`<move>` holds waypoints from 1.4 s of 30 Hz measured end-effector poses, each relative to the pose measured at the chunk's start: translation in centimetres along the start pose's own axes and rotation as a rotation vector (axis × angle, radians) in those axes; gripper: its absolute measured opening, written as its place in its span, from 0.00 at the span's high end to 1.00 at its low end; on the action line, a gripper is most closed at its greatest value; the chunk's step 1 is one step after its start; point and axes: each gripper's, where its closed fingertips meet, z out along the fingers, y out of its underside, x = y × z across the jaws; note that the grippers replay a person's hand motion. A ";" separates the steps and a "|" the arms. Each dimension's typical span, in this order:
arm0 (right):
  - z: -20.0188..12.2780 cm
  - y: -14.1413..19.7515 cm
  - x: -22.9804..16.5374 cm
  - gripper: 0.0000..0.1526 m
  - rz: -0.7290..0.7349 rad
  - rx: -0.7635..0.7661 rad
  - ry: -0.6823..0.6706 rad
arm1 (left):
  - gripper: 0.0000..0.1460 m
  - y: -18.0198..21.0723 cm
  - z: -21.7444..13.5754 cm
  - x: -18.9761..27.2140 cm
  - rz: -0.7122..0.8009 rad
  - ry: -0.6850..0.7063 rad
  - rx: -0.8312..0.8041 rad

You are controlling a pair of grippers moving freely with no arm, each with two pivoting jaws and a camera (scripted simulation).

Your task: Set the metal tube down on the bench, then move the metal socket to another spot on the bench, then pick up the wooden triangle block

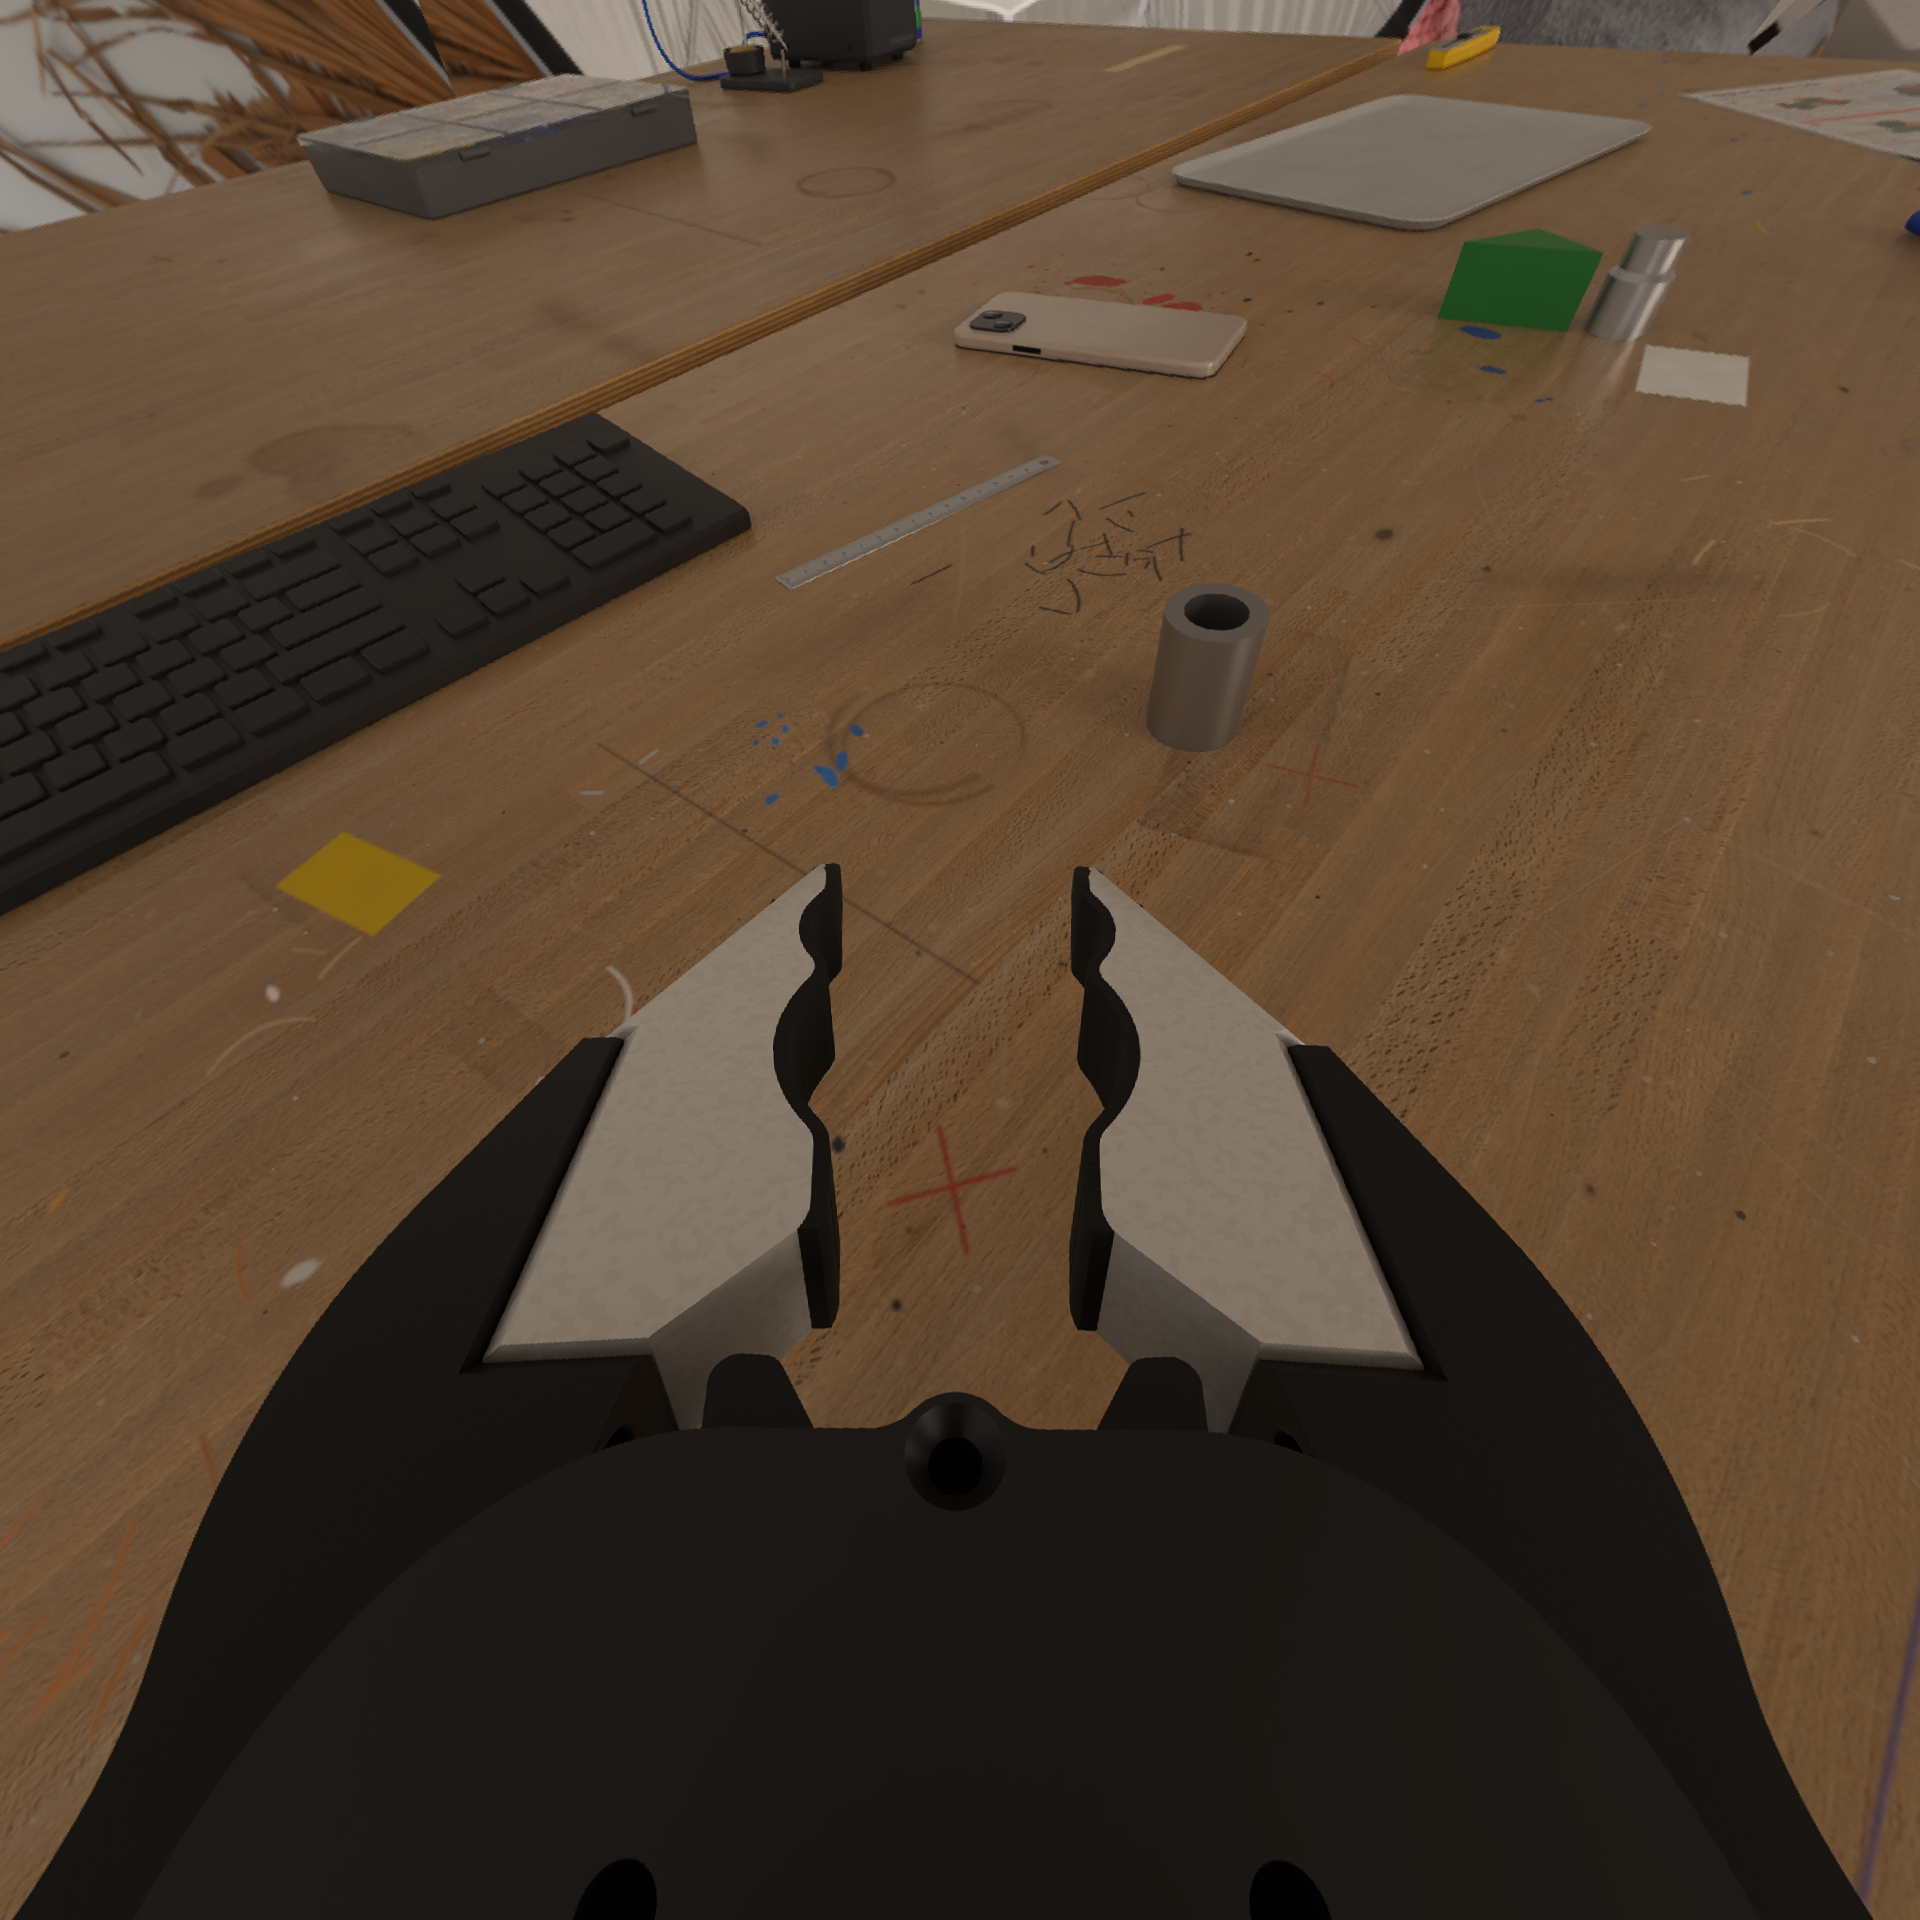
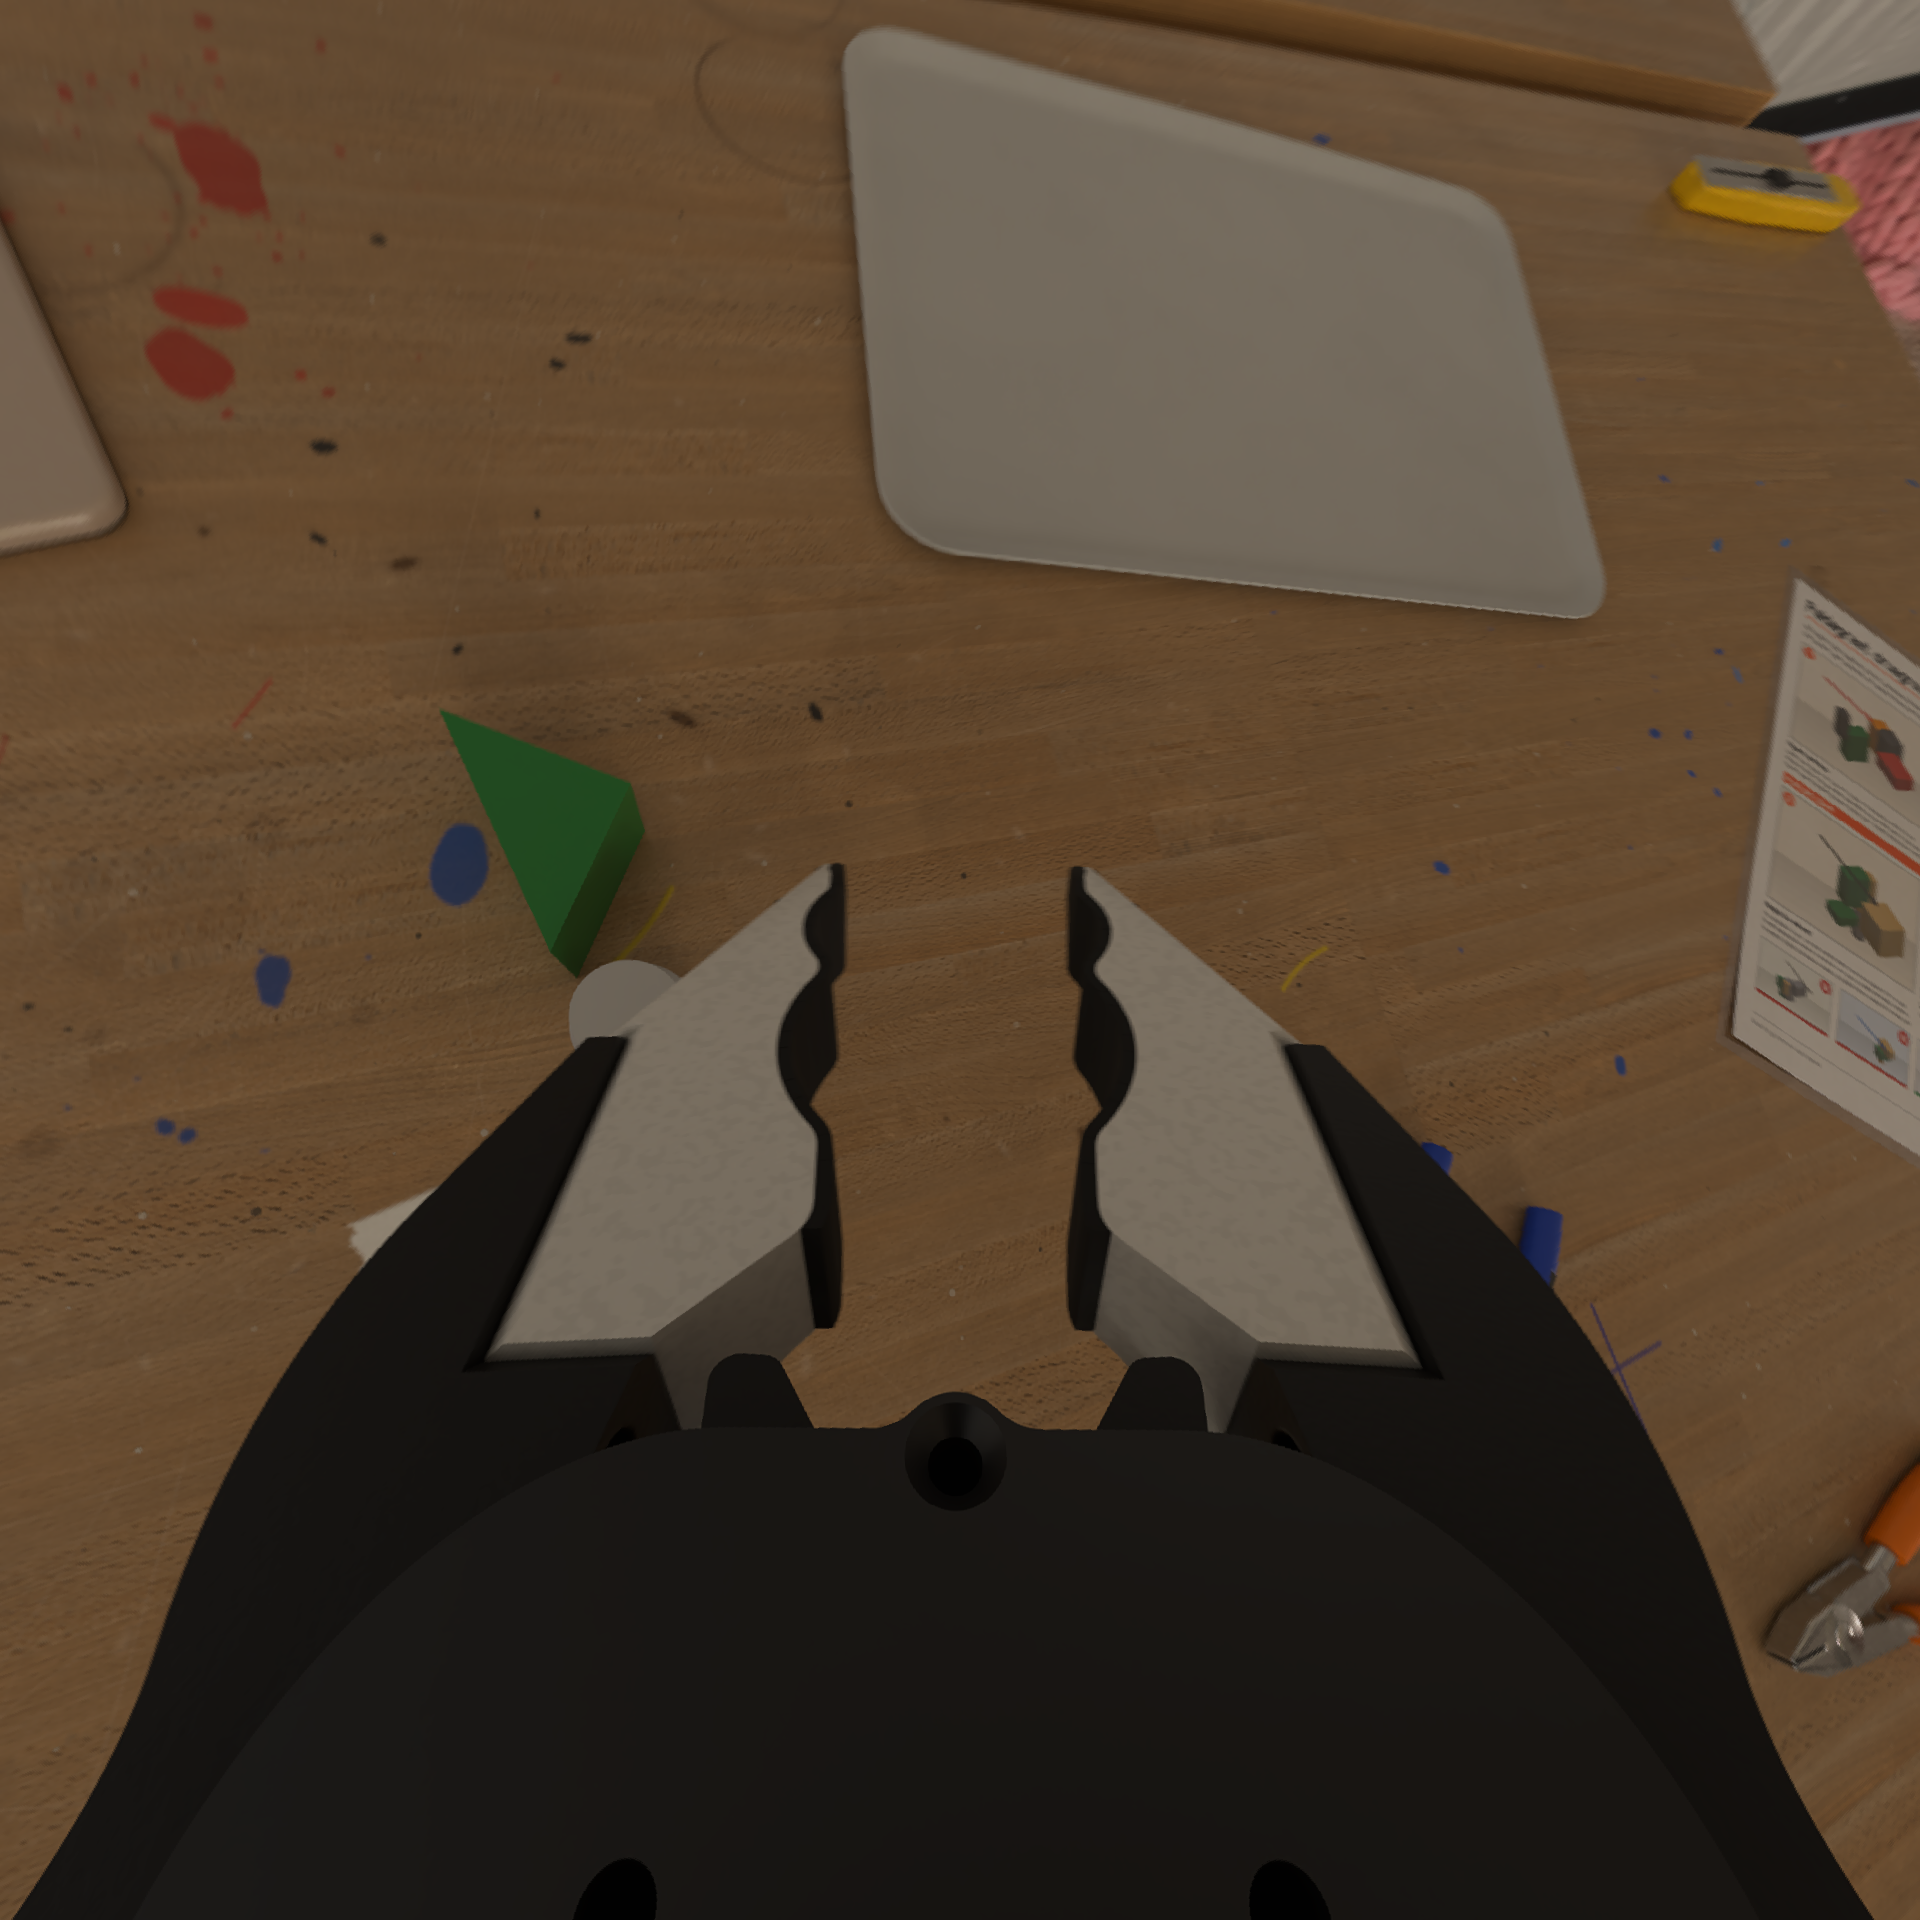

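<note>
The metal tube (image 1: 1205,665), a dull grey cylinder with a hole in its top, stands upright on the wooden bench ahead and right of my left gripper (image 1: 956,883), which is open and empty. The green wooden triangle block (image 1: 1517,278) lies far right, with the shiny stepped metal socket (image 1: 1636,281) upright right beside it. In the right wrist view the block (image 2: 551,831) lies left of my right gripper (image 2: 956,883), which is open and empty above the bench. The socket's pale top (image 2: 613,997) shows beside the left finger, partly hidden by it.
A black keyboard (image 1: 312,623), a steel ruler (image 1: 914,525), a phone (image 1: 1101,332), a grey lidded box (image 1: 499,145) and a flat grey tray (image 1: 1413,156) lie around. In the right wrist view: the tray (image 2: 1195,343), a leaflet (image 2: 1839,862), pliers (image 2: 1849,1621), a yellow tool (image 2: 1766,192).
</note>
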 end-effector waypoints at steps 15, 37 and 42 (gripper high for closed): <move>7.8 3.7 -3.0 0.60 0.199 -0.200 0.090 | 0.71 0.6 0.4 1.0 0.013 0.053 -0.018; 2.9 4.4 -8.0 0.60 0.123 -0.209 -0.399 | 0.72 0.7 0.5 1.5 0.009 0.089 -0.020; 3.6 6.3 -9.0 0.61 -0.067 -0.222 -0.385 | 0.73 0.7 0.6 1.6 0.013 0.090 -0.024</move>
